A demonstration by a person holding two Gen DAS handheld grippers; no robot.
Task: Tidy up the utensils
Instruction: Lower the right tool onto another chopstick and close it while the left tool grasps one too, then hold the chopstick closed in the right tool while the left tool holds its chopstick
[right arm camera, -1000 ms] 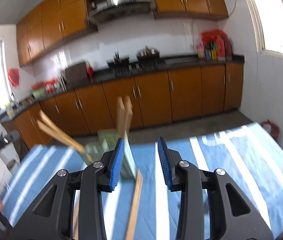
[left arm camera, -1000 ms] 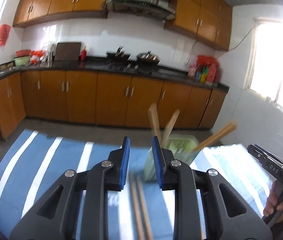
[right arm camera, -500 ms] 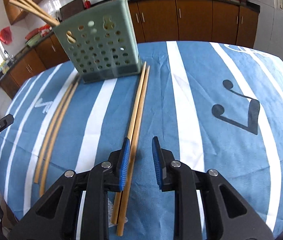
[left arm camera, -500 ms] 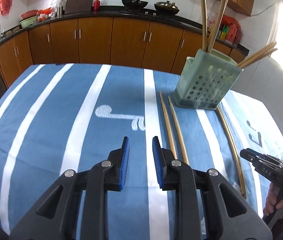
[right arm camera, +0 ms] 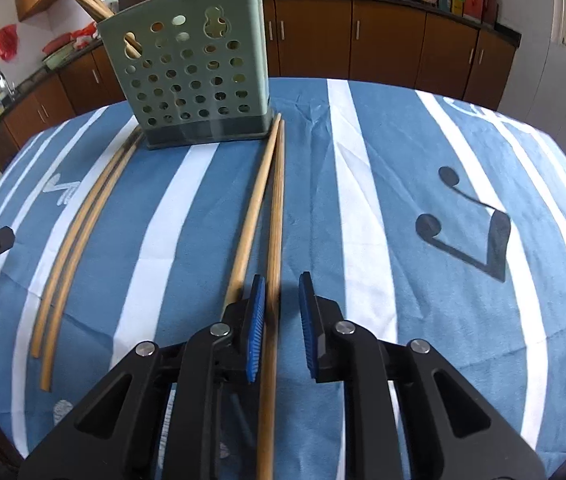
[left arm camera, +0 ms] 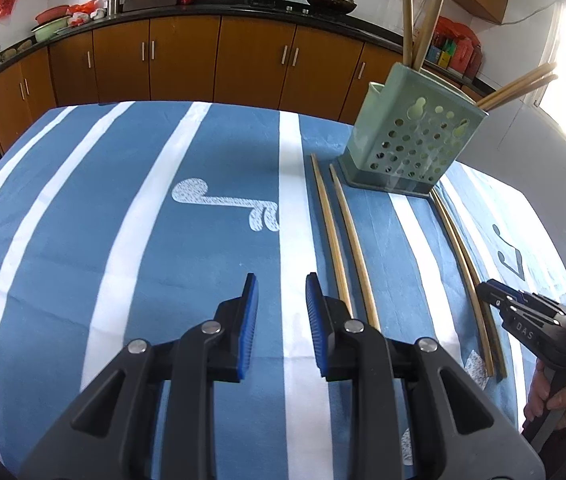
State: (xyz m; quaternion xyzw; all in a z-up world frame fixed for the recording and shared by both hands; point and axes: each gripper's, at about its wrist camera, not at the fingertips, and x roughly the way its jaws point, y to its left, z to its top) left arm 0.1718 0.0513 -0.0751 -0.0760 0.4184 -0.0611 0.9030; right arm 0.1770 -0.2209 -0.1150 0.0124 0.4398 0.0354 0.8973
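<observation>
A green perforated utensil holder [left arm camera: 411,144] [right arm camera: 199,80] stands on the blue striped cloth and holds several wooden chopsticks. One pair of chopsticks [left arm camera: 341,240] [right arm camera: 71,236] lies left of the holder, another pair [left arm camera: 467,276] [right arm camera: 267,208] lies to its right. My left gripper [left arm camera: 282,300] is open and empty, just left of the left pair. My right gripper [right arm camera: 281,304] is open, low over the cloth, with one chopstick of the right pair running between its fingers and the other under its left finger. The right gripper also shows in the left wrist view [left arm camera: 523,312].
The table is covered by a blue cloth with white stripes [left arm camera: 123,220] and note prints [right arm camera: 471,224]. Brown kitchen cabinets [left arm camera: 187,56] and a dark counter with pots stand behind. A small paper scrap [left arm camera: 477,368] lies near the right chopsticks' ends.
Both grippers have tilted down from the kitchen view to the table and lowered. The right gripper has shifted so one chopstick lies between its fingers. The left gripper has moved nearer the left pair.
</observation>
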